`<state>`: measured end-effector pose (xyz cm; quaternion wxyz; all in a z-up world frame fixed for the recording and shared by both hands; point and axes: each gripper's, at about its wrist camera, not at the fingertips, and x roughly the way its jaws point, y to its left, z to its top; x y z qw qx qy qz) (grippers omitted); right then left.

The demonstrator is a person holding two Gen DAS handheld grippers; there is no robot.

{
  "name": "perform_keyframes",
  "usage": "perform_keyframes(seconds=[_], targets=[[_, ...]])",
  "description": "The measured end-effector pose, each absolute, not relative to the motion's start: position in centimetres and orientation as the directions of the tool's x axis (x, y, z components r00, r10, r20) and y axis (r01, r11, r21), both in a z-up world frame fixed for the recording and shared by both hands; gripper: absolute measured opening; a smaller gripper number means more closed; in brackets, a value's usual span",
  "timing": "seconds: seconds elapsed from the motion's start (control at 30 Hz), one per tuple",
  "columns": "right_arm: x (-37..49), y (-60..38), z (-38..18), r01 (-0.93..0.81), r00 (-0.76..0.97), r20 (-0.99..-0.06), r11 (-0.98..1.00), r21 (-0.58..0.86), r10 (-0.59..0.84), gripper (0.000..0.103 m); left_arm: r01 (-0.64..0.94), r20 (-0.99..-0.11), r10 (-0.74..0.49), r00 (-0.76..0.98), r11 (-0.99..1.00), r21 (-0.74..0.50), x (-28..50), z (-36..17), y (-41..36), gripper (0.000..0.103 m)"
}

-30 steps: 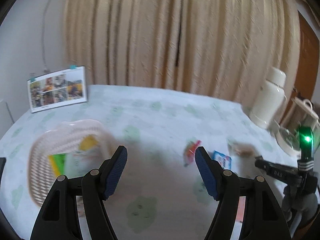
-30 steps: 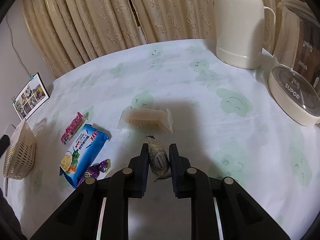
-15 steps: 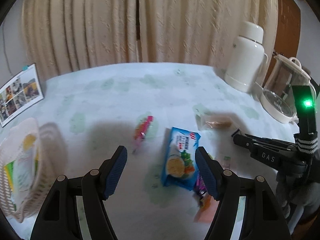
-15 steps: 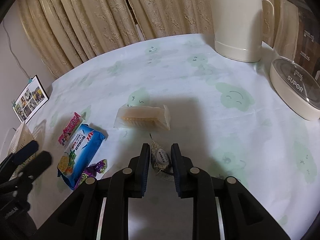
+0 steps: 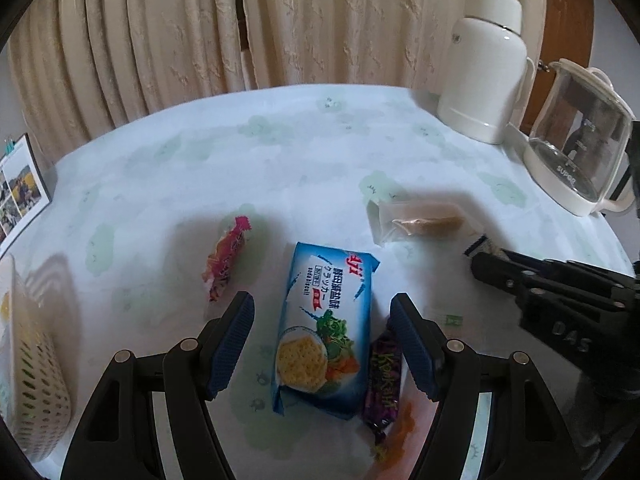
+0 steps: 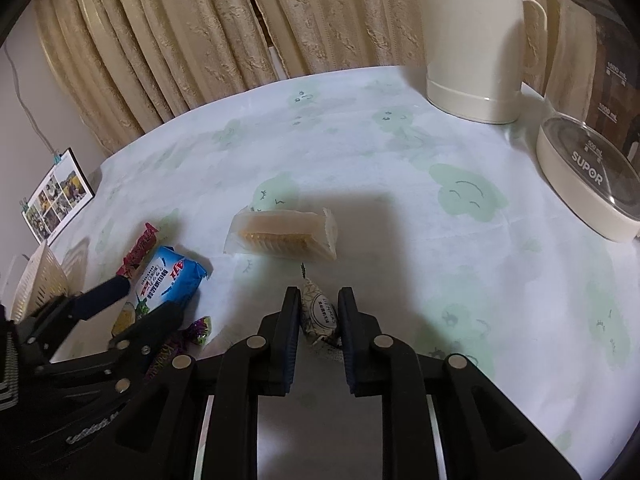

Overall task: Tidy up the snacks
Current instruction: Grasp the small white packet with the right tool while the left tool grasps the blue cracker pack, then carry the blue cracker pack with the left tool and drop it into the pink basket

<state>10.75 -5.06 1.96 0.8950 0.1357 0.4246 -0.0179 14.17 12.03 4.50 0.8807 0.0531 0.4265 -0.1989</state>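
My left gripper [image 5: 322,320] is open, its blue pads either side of a blue cracker pack [image 5: 326,332] lying on the tablecloth. A purple candy [image 5: 384,376] lies beside its right finger, and a red-pink candy [image 5: 226,256] sits further left. A clear-wrapped biscuit pack [image 5: 420,222] lies behind. My right gripper [image 6: 319,310] is shut on a small white wrapped candy [image 6: 318,312], held just above the cloth. From the right wrist I also see the cracker pack [image 6: 164,284], the biscuit pack [image 6: 282,234] and the left gripper [image 6: 120,308]. The white basket [image 5: 36,396] stands at far left.
A white thermos [image 5: 486,68] and a glass kettle [image 5: 580,140] stand at the back right of the table [image 5: 280,152]. A photo frame [image 5: 20,188] leans at the left edge. Curtains hang behind.
My left gripper swung right from the basket and came down over the blue cracker pack. The right gripper stayed shut on the white candy and lifted it slightly.
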Motion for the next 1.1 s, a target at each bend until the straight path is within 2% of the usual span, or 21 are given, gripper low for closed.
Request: perform_keyframes(seconds=[0.07,0.13,0.2,0.3,0.57,1.1], targets=[[10.7,-5.1,2.0,0.151,0.643,-0.761,0.959,0.239,0.088,0.018,0.383,-0.779,-0.317,0.541,0.917,-0.107,14.7,4.1,12.5,0.070],[10.6,-5.3,2.2,0.150,0.649,-0.754,0.954,0.259,0.102,0.018,0.378,-0.782,-0.326,0.532,0.917,-0.125,15.0,3.8,12.8,0.063],[10.5,-5.5,2.3,0.143,0.658,-0.742,0.945,0.294,0.131,0.018,0.391,-0.778,-0.340,0.528,0.911,-0.133,14.9,3.6,12.8,0.051],[10.3,-5.8,2.6,0.130,0.670,-0.722,0.931,0.342,0.171,0.018,0.404,-0.770,-0.337,0.541,0.908,-0.113,14.6,3.8,12.7,0.042],[10.0,-6.5,3.1,0.095,0.683,-0.675,0.882,0.462,0.280,0.018,0.381,-0.742,-0.340,0.578,0.916,-0.123,14.0,4.9,13.6,0.041],[9.5,-6.7,3.2,0.058,0.689,-0.629,0.837,0.544,0.361,0.018,0.298,-0.625,-0.324,0.710,0.943,-0.149,11.5,9.5,17.7,0.041]])
